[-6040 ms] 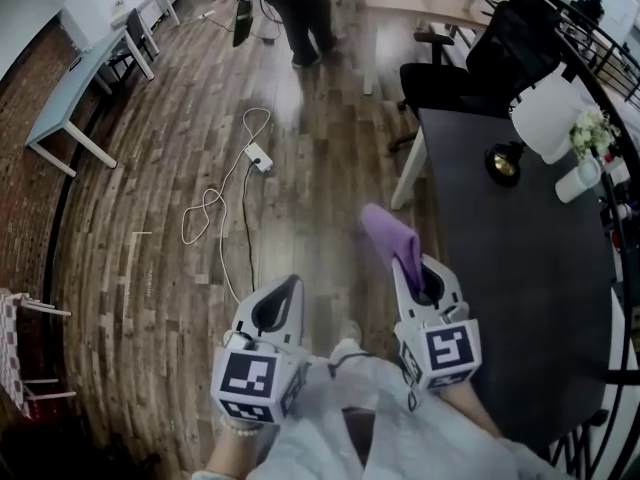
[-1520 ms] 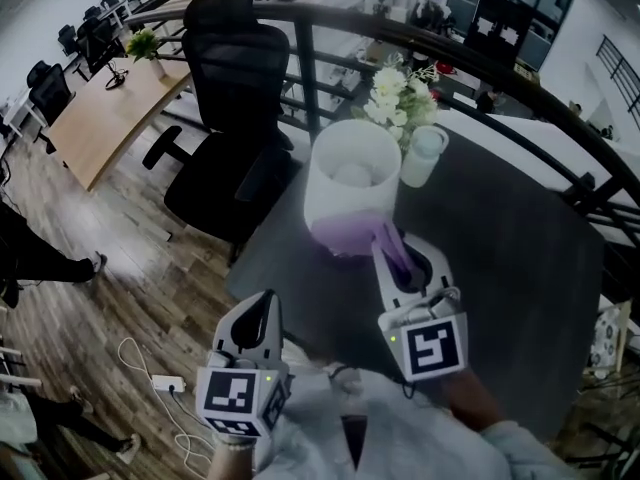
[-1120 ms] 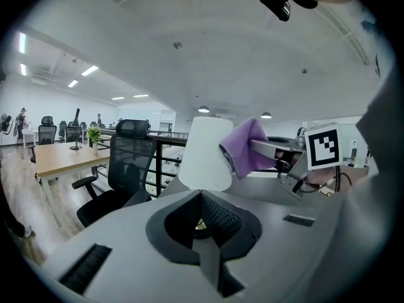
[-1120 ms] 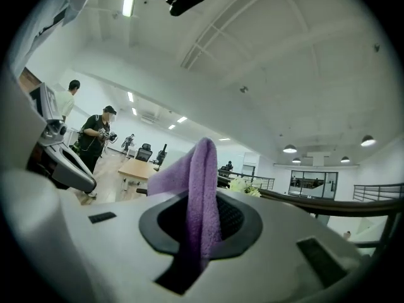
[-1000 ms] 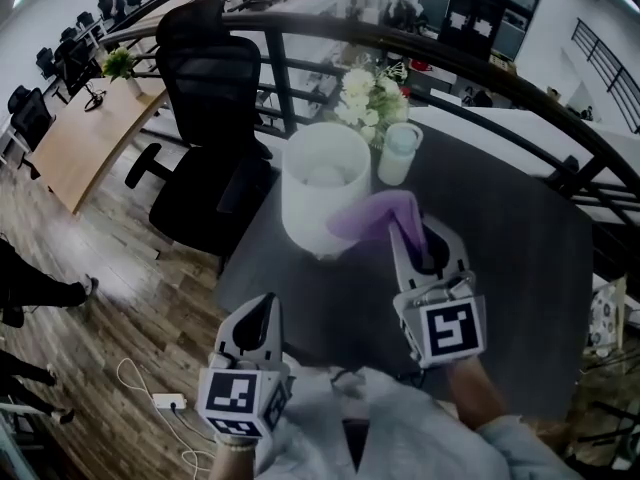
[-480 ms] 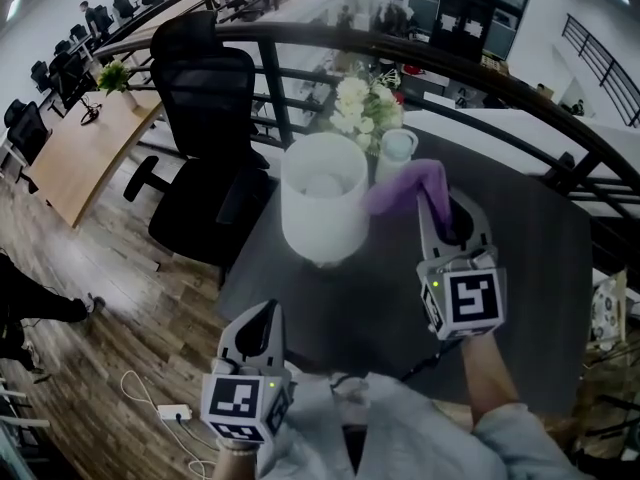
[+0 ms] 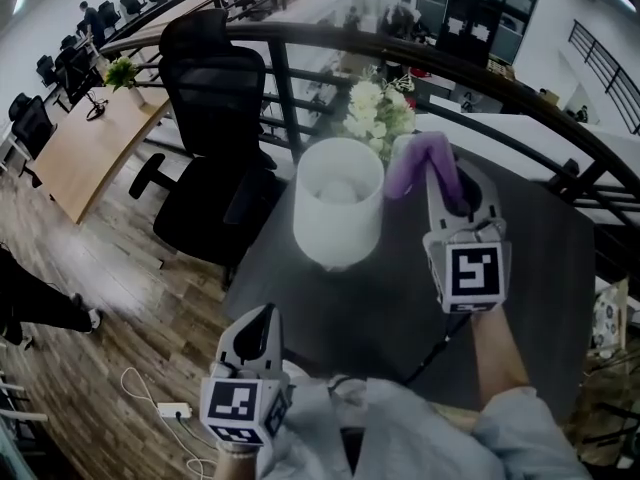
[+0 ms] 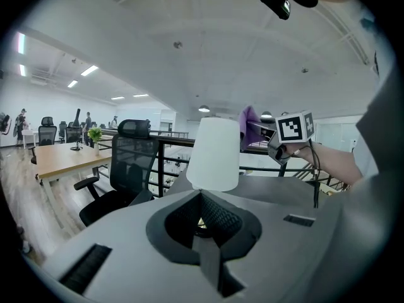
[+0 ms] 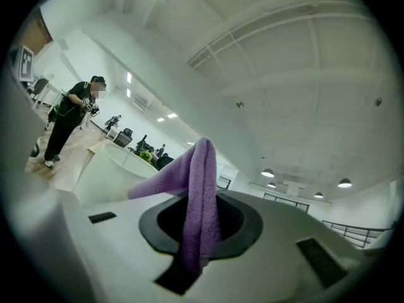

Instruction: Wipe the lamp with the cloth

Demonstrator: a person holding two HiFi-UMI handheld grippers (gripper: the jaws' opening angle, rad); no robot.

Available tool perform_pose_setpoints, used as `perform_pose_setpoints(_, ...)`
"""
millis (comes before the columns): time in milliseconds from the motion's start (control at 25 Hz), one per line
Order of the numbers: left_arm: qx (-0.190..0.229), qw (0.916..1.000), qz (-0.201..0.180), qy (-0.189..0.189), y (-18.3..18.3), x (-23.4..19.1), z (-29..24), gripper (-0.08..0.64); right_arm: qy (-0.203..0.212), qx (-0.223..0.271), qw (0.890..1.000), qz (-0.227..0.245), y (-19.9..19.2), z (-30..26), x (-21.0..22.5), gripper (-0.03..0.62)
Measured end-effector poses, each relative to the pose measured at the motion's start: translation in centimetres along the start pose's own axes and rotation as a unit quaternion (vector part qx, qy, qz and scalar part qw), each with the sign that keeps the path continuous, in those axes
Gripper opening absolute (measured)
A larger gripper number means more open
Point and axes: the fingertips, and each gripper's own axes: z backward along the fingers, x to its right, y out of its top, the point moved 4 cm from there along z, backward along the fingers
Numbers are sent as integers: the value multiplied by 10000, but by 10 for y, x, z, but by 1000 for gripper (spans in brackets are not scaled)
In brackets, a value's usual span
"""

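Observation:
A white cylindrical lamp shade [image 7: 338, 208] stands on the dark table [image 7: 530, 238]. My right gripper [image 7: 455, 183] is shut on a purple cloth [image 7: 420, 163], held just right of the shade's upper rim; I cannot tell whether the cloth touches it. In the right gripper view the cloth [image 9: 199, 194] stands folded out of the jaws, with the shade [image 9: 104, 175] to its left. My left gripper [image 7: 260, 320] hangs low at the table's near edge, shut on nothing. The left gripper view looks up at the shade [image 8: 214, 153] and the cloth [image 8: 249, 122].
White flowers [image 7: 378, 108] stand behind the lamp, by a dark curved railing [image 7: 300, 40]. A black office chair [image 7: 215, 98] is left of the table. A power strip [image 7: 172, 409] with its cord lies on the wooden floor. A person [image 9: 69, 122] stands far off.
The right gripper has carried the cloth from low in front of the lamp up to the shade's right side near the rim. The left gripper has stayed low and shut.

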Motion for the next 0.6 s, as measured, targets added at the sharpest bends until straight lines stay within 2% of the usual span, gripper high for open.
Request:
perform_pose_setpoints(120,-46,10000,25,14,1,-2,1,6,-215,-45,9997,-86,-1,-5,8,51)
perform_pose_setpoints(280,-63,10000,-57,3,2,-4,-1,6,-230,-102,9989,-405,-5,-17,16,49)
perform_pose_setpoints(360,-71,9999,-80,1,3,-6,-2,6,-79,-29,9982,-587,-5,-23,14,49)
perform_pose_setpoints(480,-127,9999,-57,-7,4,-10,-2,6,358,83,9960,-809,-5,-30,0,49)
perform_pose_setpoints(600,-110,9999,-59,-35,5,-16,-6,6,750,78,9903,-1164,-9,-35,-13,49)
